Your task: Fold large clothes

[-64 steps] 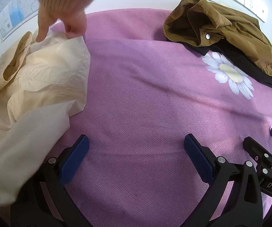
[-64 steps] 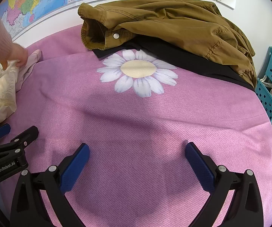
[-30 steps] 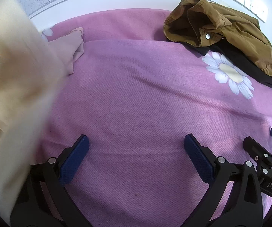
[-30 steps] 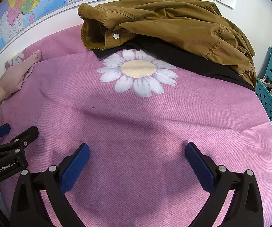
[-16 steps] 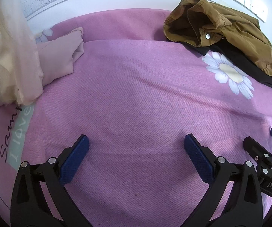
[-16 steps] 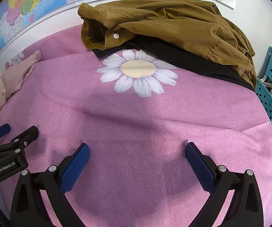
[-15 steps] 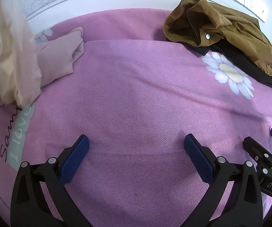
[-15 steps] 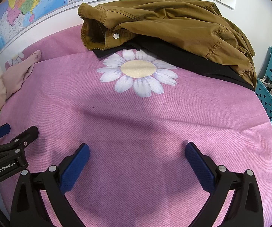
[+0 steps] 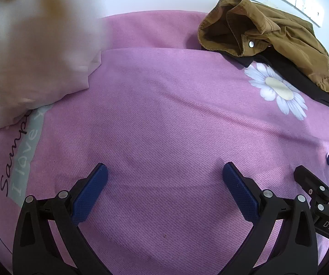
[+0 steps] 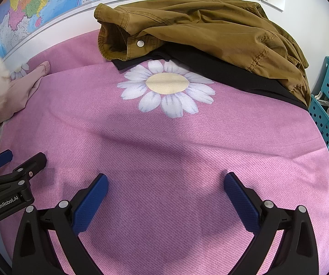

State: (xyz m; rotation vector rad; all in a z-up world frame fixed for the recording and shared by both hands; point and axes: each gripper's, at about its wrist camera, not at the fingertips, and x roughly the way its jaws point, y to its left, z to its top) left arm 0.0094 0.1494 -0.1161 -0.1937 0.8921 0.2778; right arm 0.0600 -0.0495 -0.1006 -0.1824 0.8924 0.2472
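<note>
A blurred cream garment (image 9: 34,45) fills the ten o'clock corner of the left wrist view, its lower edge over the pink bedspread (image 9: 164,119). At one o'clock a brown jacket (image 10: 210,29) lies heaped on a black garment (image 10: 233,73) by the wall, just behind a printed daisy (image 10: 166,87). The left gripper (image 9: 164,189) and right gripper (image 10: 165,192) both sit spread wide and empty on bare spread at six o'clock.

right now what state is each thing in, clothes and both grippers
left gripper: open, empty, resting low over the bedspread
right gripper: open, empty
brown jacket: crumpled, unfolded, lying on the black garment
black garment: spread flat under the jacket
cream garment: blurred, bunched at the left edge
pink bedspread: spread out, lightly creased
</note>
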